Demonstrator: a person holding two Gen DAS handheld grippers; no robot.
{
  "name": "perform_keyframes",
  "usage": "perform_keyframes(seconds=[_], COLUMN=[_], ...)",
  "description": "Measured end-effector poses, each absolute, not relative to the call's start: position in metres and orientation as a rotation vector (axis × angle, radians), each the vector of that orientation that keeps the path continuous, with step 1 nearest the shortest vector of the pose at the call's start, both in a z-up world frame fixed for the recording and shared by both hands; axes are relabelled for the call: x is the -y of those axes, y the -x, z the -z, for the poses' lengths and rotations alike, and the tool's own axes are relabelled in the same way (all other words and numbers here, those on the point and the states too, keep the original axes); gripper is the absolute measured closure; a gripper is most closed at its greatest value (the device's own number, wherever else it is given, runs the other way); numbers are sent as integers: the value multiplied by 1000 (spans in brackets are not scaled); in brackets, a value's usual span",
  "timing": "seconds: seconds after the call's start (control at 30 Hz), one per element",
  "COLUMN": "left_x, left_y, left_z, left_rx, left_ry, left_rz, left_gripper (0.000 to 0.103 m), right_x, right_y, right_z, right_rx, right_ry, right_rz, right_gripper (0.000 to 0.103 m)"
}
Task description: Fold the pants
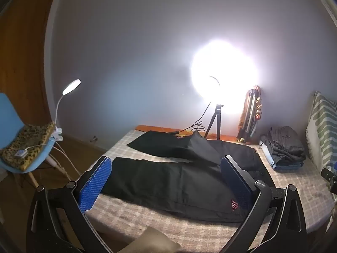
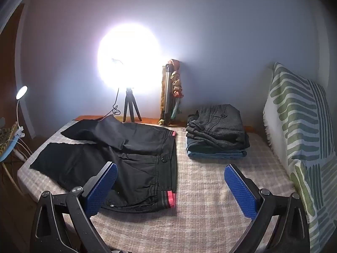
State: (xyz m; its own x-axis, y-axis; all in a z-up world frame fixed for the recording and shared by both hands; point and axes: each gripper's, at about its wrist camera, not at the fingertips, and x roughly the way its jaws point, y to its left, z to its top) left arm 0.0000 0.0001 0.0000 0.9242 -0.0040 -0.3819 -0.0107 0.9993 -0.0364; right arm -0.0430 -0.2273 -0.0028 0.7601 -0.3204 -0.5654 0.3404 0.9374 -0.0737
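A bed with a checked cover fills the room's middle. Black pants lie spread flat across it, legs toward the chair side, waistband near a stack of folded clothes. Both the left gripper and right gripper hover above, fingers wide apart, holding nothing.

Black pants lie spread flat and unfolded on the checked bedcover, waistband with red trim to the right. Both legs stretch left; the far leg shows a raised crease.
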Motion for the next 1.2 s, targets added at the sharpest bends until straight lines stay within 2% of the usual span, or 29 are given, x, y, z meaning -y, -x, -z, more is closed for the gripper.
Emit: perform_keyframes(seconds=[1.2], left_x=[3], left_y=[1], left_z=[0], left_rx=[-397], left_ry=[36], left_rz=[28], left_gripper=[0], right_x=[225], right_y=[43], right_z=[1], right_rx=[-594], right_ry=[-61], right_rz=[353], right_gripper=[0])
